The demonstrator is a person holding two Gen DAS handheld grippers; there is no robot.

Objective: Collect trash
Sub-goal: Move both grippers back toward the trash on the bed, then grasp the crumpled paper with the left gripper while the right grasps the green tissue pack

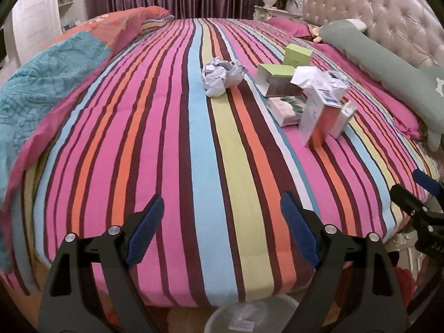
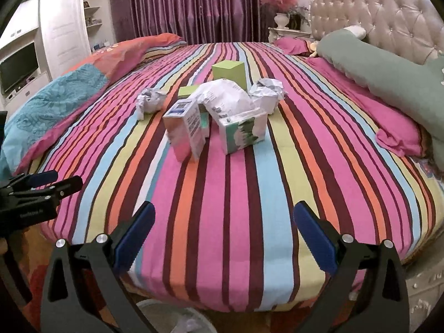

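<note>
Both grippers hang over the near edge of a bed dressed in a soft cloth cover of long coloured stripes. The left gripper gapes wide with nothing between its ribbed blue pads; the right gripper is likewise spread and empty. The trash sits at about one o'clock in the left view: a crumpled paper ball, smooth green cardboard boxes, a tall white-and-pink carton and rumpled white wrapping. A pale round bin rim shows at six o'clock.
</note>
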